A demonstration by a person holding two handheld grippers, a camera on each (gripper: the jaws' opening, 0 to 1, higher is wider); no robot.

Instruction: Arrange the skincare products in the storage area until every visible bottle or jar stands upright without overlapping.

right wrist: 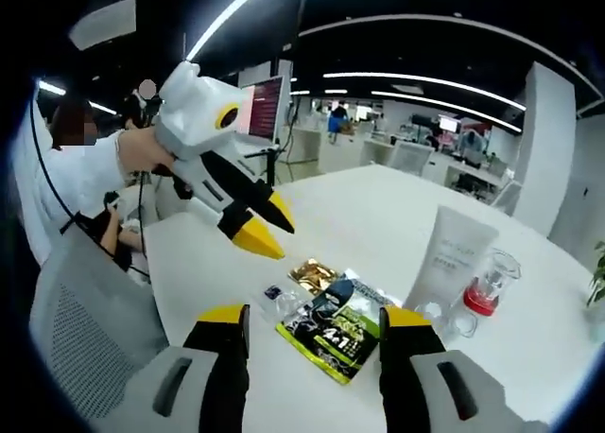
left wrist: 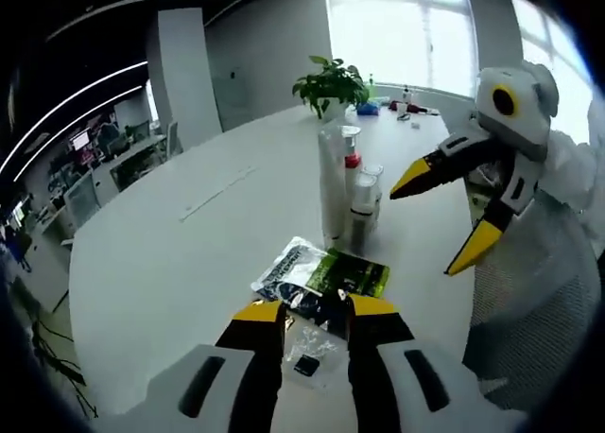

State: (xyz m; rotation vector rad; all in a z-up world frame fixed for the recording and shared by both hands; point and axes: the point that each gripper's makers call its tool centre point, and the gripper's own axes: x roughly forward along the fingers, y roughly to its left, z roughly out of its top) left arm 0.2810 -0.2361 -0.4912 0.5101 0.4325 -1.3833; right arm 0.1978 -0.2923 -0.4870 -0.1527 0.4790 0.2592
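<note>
Left gripper (left wrist: 317,312): jaws apart, holding nothing, poised over the flat packets at 6 o'clock in the left gripper view.
Right gripper (right wrist: 315,321): jaws wide apart and empty, hovering above the same packets; it also shows in the left gripper view (left wrist: 452,223) at 3 o'clock, jaws spread.
Skincare products: a tall white tube (left wrist: 332,185) stands upright near the middle of the white table (left wrist: 180,253); a red-capped bottle (left wrist: 352,168) and a small clear bottle (left wrist: 363,206) stand touching or just beside it, toward 1 o'clock.
Flat items: a green sachet (left wrist: 352,274), a black-and-white sachet (left wrist: 286,268) and a clear bag (left wrist: 310,350) lie overlapping at the foot of the group.
Risk, toppling: the bottles stand crowded, so a jaw closing on one could knock its neighbour over.
Risk, sachets: thin packets lying flat may slip from the jaws or drag the one beneath.
Risk, collision: both grippers are near each other over one small patch and could clash.
Risk, view: the tall tube hides part of what is behind it, so the count of bottles is uncertain.
</note>
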